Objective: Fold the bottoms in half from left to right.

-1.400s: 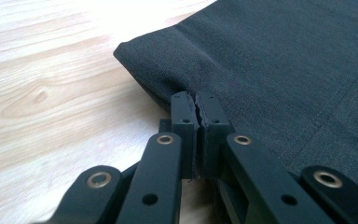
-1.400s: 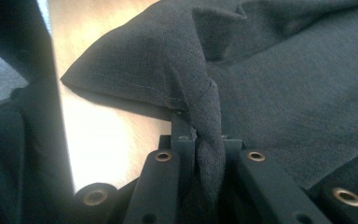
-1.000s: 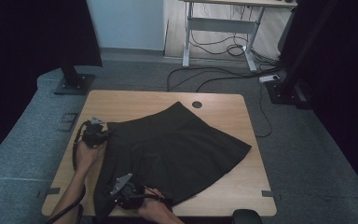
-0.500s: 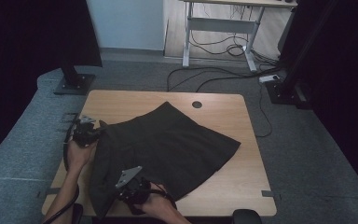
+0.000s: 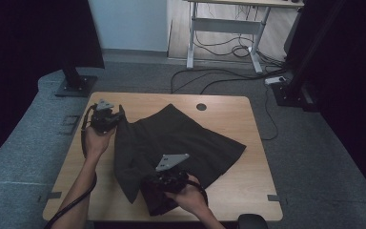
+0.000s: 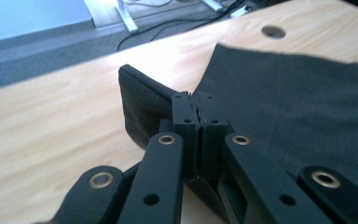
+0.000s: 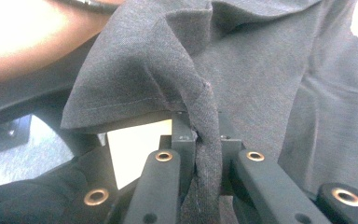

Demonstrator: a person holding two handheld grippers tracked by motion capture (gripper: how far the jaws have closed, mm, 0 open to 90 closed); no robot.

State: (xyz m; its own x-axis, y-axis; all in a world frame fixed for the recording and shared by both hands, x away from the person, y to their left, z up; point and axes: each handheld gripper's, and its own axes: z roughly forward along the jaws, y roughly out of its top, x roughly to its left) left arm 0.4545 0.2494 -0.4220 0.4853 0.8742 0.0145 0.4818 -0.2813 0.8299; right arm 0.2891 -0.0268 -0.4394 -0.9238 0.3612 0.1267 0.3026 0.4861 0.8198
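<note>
A dark grey skirt (image 5: 186, 138) lies spread over the wooden table (image 5: 248, 167). My left gripper (image 5: 119, 117) is shut on the skirt's waistband corner at the table's left; in the left gripper view the jaws pinch the thick band (image 6: 144, 100) just above the wood. My right gripper (image 5: 164, 180) is shut on the skirt's hem near the front edge and holds it lifted. In the right gripper view the grey cloth (image 7: 200, 116) runs up between the jaws and its hem (image 7: 116, 109) folds over above them.
A round cable hole (image 5: 201, 107) sits at the table's back edge. Behind the table stand a desk frame (image 5: 224, 33) with cables on the floor and a dark stand base (image 5: 74, 86) at the left. A black chair part (image 5: 250, 222) shows at the front edge.
Both hands have risen with the skirt. The right gripper has carried the hem up and toward the middle of the table, so the front left of the skirt now folds over itself.
</note>
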